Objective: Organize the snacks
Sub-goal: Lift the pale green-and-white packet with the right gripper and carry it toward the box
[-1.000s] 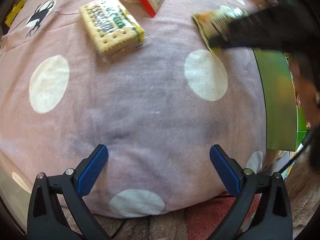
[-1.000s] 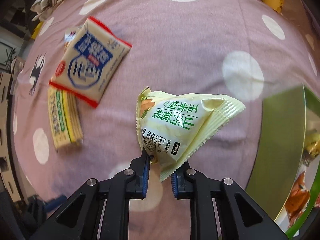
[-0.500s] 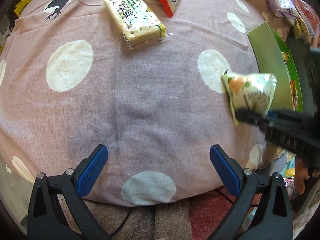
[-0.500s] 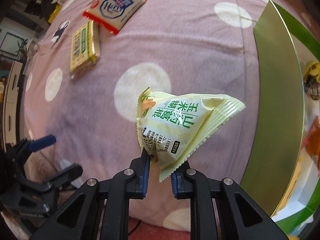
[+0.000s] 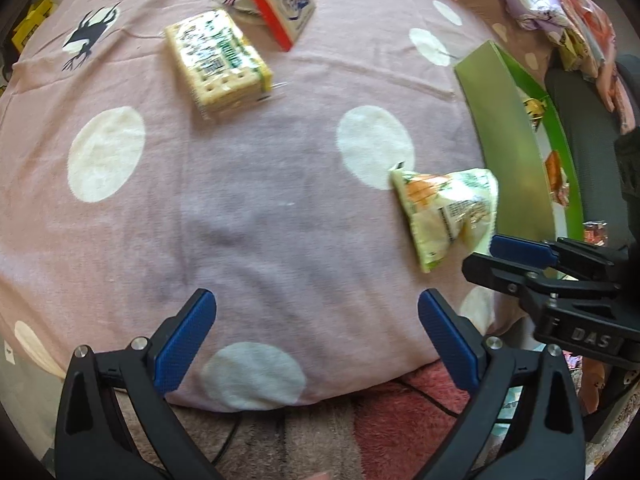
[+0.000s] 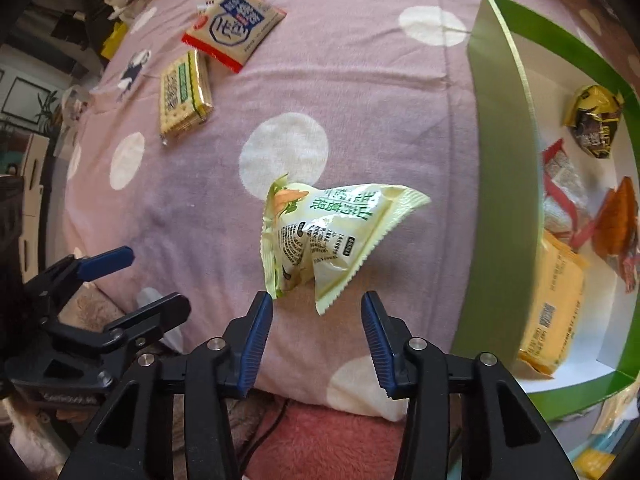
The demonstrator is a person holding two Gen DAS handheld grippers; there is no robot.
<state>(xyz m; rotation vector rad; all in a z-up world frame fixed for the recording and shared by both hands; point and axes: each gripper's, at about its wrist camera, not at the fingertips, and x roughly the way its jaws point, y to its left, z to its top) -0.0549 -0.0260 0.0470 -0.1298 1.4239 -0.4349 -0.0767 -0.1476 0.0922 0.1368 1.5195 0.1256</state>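
Beside the green box (image 6: 500, 184), your right gripper (image 6: 316, 340) is opening, its pads clear of the pale green snack packet (image 6: 324, 236) (crinkled, green-printed) over the dotted blanket (image 6: 352, 80); your left gripper (image 5: 316, 340) gapes empty.

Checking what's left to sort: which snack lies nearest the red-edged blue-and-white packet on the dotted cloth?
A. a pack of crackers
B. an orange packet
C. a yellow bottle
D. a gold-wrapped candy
A: in the right wrist view the pack of crackers lies just beside the red-edged packet on the dotted cloth, while the gold and orange snacks sit inside the green box.
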